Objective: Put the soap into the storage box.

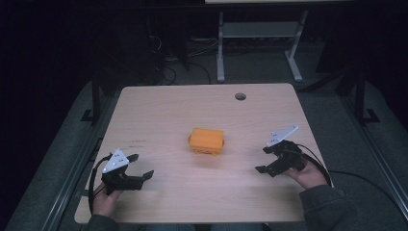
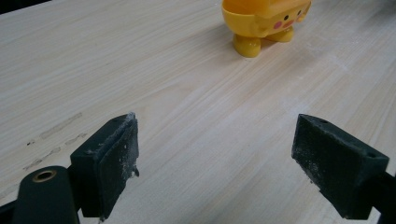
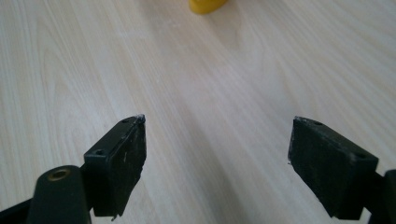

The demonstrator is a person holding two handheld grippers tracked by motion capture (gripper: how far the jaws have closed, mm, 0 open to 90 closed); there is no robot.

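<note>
A pale wooden bench (image 1: 159, 110) carries a single orange-yellow toy container (image 1: 207, 140) at about its middle. In the high view it reads as a boxy lidded block; the left gripper view shows it (image 2: 264, 21) standing on stubby rounded feet, with a small face on its side: black dot eyes and pink cheek spots. No brand, label or readable writing shows on it. Faint dark marks (image 1: 136, 141) sit on the bench surface left of the toy, too small to read.

The left gripper (image 1: 140, 168), held in the person's left hand (image 1: 103, 198) near the front left edge, has its fingers (image 2: 109, 163) spread wide apart with nothing between them, hovering over bare wood well short of the toy. The right gripper (image 1: 264, 159), held in the right hand (image 1: 310, 175) at the front right, likewise has its fingers (image 3: 119, 163) wide apart and empty, pointing toward the toy, whose yellow edge (image 3: 205, 5) shows at the top of the right gripper view. A round cable hole (image 1: 240, 96) lies near the far edge of the bench
</note>
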